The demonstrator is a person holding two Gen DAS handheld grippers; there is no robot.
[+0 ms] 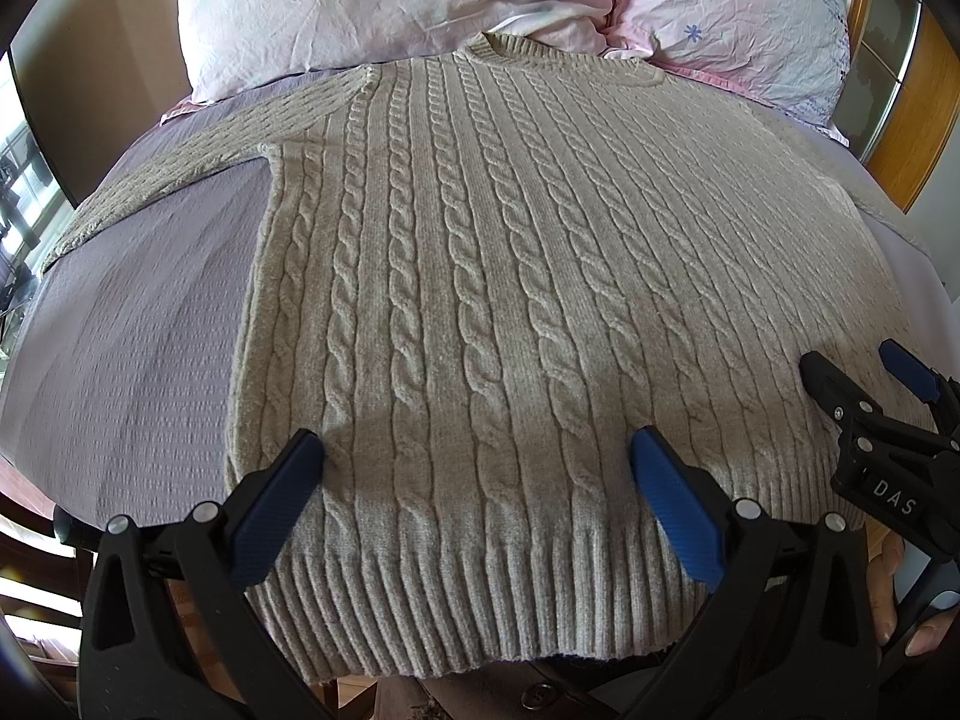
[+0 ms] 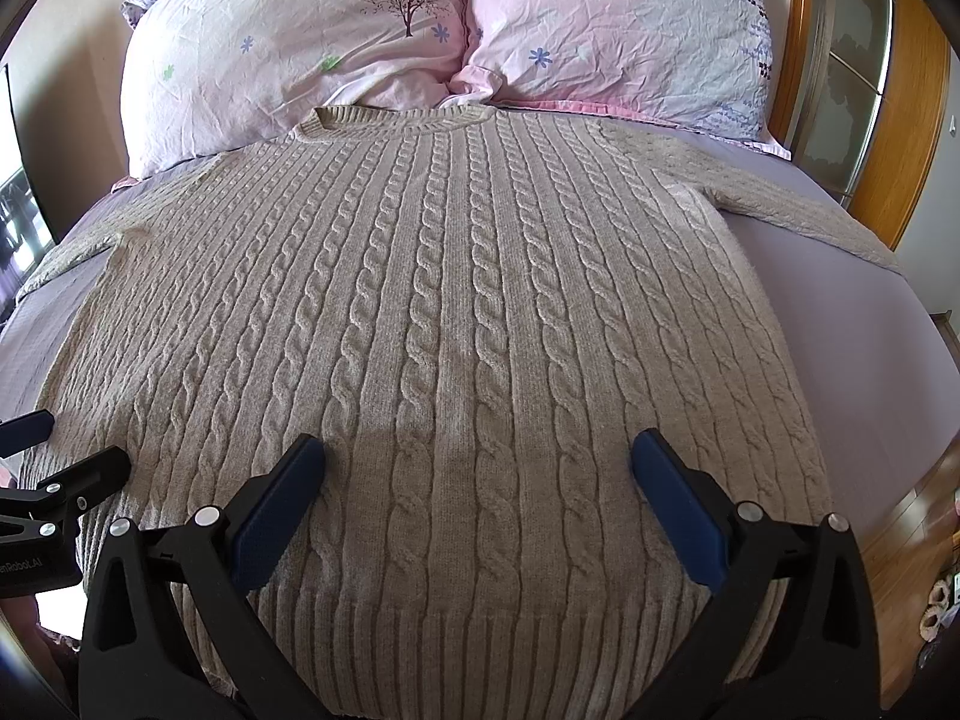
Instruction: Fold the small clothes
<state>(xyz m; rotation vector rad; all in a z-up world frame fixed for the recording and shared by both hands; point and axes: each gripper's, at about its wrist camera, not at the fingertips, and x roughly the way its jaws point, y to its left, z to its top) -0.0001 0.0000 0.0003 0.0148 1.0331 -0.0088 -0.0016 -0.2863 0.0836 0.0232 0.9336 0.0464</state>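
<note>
Black hand-held gripper (image 1: 477, 456), blue finger pads (image 1: 672, 504), silver screws.

"DAS" on right tongs (image 1: 864, 360); "nRobot.AI" on left tongs (image 2: 72, 438).

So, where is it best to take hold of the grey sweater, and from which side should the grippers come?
Probably at the ribbed hem. The sweater lies flat on the bed with sleeves spread, and the hem is its nearest free edge. Both the left gripper and the right gripper are open over it, so come from the bed's foot, each toward a hem corner.
</note>
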